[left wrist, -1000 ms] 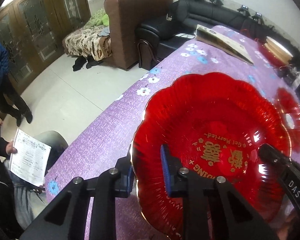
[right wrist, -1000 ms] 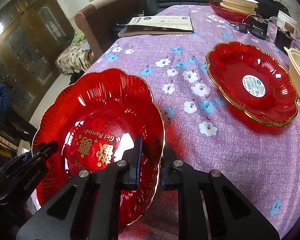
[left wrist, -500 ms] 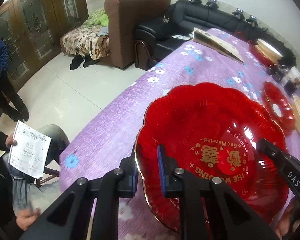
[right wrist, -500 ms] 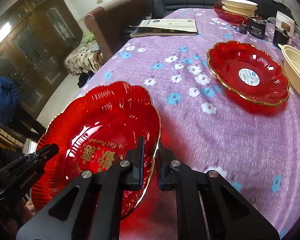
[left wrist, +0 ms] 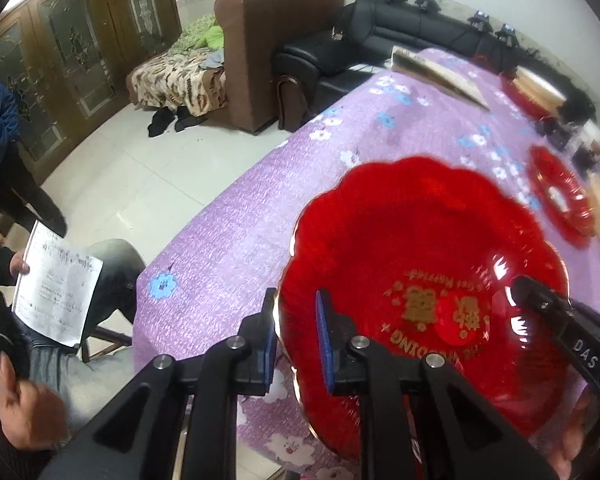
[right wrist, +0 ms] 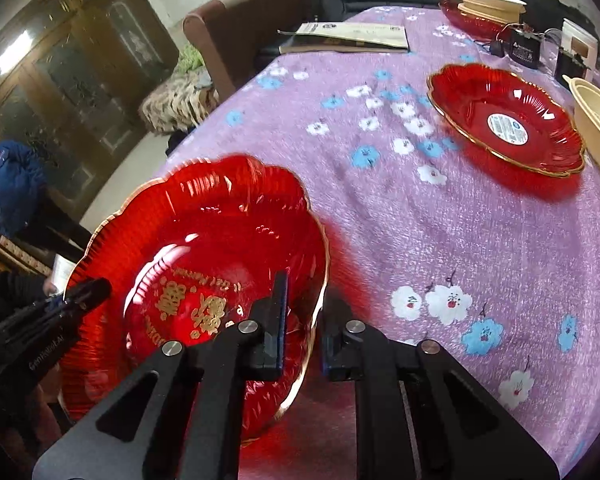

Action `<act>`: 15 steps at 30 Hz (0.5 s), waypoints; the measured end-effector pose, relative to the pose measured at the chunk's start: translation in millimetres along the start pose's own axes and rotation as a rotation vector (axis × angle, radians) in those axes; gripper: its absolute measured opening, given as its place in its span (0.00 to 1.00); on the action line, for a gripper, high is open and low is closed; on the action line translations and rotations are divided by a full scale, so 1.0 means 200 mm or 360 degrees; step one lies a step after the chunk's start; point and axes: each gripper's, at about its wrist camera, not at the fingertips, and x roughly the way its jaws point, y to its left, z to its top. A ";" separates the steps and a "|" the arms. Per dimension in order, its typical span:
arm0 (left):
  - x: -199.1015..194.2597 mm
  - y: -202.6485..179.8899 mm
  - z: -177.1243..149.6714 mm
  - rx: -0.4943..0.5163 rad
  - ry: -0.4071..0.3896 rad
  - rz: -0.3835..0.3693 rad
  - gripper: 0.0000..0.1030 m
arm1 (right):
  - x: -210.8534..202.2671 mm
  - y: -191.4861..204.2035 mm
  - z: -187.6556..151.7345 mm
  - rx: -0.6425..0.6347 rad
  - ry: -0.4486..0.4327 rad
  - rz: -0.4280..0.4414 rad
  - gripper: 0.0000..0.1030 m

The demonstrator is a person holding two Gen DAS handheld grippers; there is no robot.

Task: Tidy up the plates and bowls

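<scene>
A large red scalloped plate with gold lettering [left wrist: 420, 264] [right wrist: 204, 232] is held in the air above the near end of the purple flowered table [right wrist: 440, 240]. My left gripper [left wrist: 296, 332] is shut on its left rim. My right gripper [right wrist: 304, 324] is shut on its right rim. A second red plate with a white sticker [right wrist: 508, 120] lies on the table farther off to the right; it also shows in the left wrist view [left wrist: 560, 196]. A cream bowl [right wrist: 596, 120] sits just right of it.
At the far end stand a red plate stacked with cream bowls [right wrist: 484, 4], a flat cardboard pack [right wrist: 352, 36], and black and white boxes [right wrist: 528, 48]. A seated person with a paper sheet [left wrist: 56, 284] is at the table's left edge. Sofas [left wrist: 276, 52] stand beyond.
Both grippers have lifted the large red plate off the table and drawn it back toward the near end; the table and second plate look farther away now.
</scene>
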 end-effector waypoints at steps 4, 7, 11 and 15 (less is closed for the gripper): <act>-0.11 0.02 -0.03 0.0018 -0.0153 0.0059 0.44 | -0.05 -0.04 -0.01 -0.0052 -0.0024 -0.0018 0.20; -0.21 0.07 -0.05 -0.0022 -0.0284 0.0116 0.68 | -0.12 -0.08 -0.02 -0.0068 -0.0112 -0.0007 0.36; -0.31 0.12 -0.04 -0.0056 -0.0375 0.0130 0.68 | -0.23 -0.13 -0.04 -0.0055 -0.0225 0.0011 0.46; -0.40 0.10 0.01 -0.0042 -0.0429 0.0096 0.68 | -0.34 -0.19 -0.03 -0.0040 -0.0308 -0.0013 0.46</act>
